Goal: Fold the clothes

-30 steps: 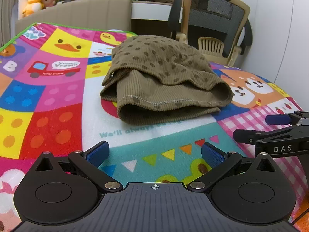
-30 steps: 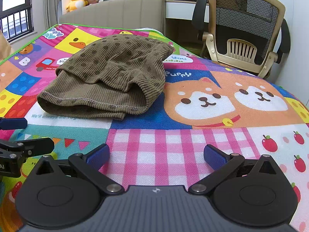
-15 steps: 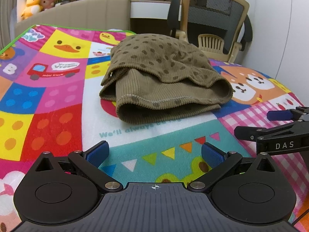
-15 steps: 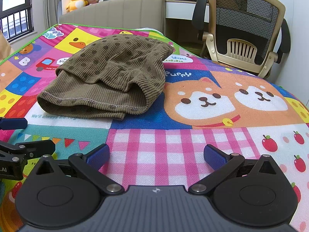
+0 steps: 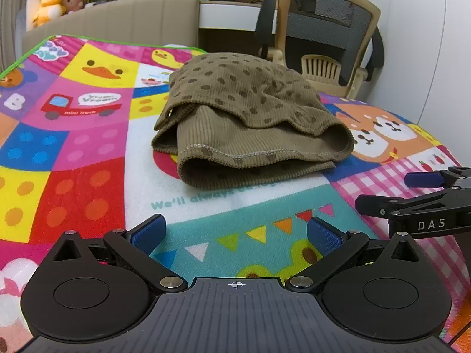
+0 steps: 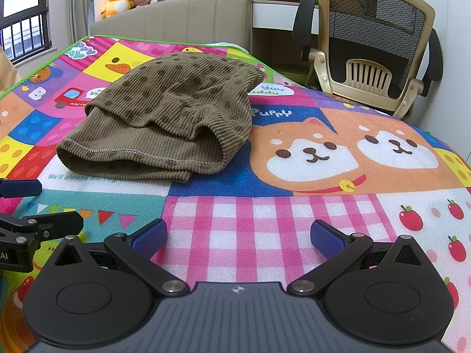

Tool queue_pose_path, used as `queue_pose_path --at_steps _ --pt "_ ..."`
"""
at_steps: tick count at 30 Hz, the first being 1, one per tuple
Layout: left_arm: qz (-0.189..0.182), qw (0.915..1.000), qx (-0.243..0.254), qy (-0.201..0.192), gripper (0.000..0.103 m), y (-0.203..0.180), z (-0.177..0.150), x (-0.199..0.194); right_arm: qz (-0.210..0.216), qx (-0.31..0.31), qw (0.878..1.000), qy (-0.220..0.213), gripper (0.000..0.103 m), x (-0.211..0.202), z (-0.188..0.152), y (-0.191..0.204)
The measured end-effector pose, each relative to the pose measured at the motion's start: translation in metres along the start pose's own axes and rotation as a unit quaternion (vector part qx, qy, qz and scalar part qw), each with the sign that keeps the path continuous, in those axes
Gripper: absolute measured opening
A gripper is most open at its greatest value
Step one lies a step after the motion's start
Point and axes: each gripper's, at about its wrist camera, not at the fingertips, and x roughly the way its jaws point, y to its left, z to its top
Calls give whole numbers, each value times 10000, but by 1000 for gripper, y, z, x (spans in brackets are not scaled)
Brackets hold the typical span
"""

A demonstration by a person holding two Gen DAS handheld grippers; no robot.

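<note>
An olive-brown ribbed garment with dark dots (image 5: 247, 117) lies folded in layers on a colourful cartoon play mat (image 5: 73, 153); the same garment (image 6: 164, 123) shows in the right wrist view at left centre. My left gripper (image 5: 235, 234) stands open, low over the mat, a short way in front of the garment's hemmed edge, holding nothing. My right gripper (image 6: 238, 235) is open too, over the pink checked patch, right of and nearer than the garment. Each gripper's fingers (image 5: 424, 180) show at the edge of the other's view.
A beige mesh office chair (image 6: 374, 41) stands beyond the mat's far right edge, next to a desk. A padded beige headboard (image 6: 182, 17) runs behind the mat, with plush toys (image 6: 117, 0) on a shelf above. A window with bars (image 6: 23, 32) is at far left.
The left gripper has shifted slightly, so the garment sits a little lower and nearer in its view. The right gripper has barely moved. Both stay open.
</note>
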Motion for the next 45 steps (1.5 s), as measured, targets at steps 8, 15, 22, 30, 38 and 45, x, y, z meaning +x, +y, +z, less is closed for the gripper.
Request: queue_pose_path --at_steps 8,15,22,30,38,45 --pt "-18 10000 -19 -4 103 1 -1 -1 -3 0 10000 2 103 0 0 0" --pt "-36 10000 -43 -12 103 2 -1 -1 -4 2 10000 0 103 0 0 0" --pt "36 10000 51 22 103 -1 -1 0 -6 3 10000 -3 103 0 0 0" --pt "182 9995 257 95 103 -8 -2 2 -5 3 10000 1 103 0 1 0" --pt "86 9984 411 380 103 -7 4 3 -3 9 10000 0 103 0 1 0" --pt "136 9988 312 345 103 -8 2 2 -3 7 10000 -3 103 0 0 0"
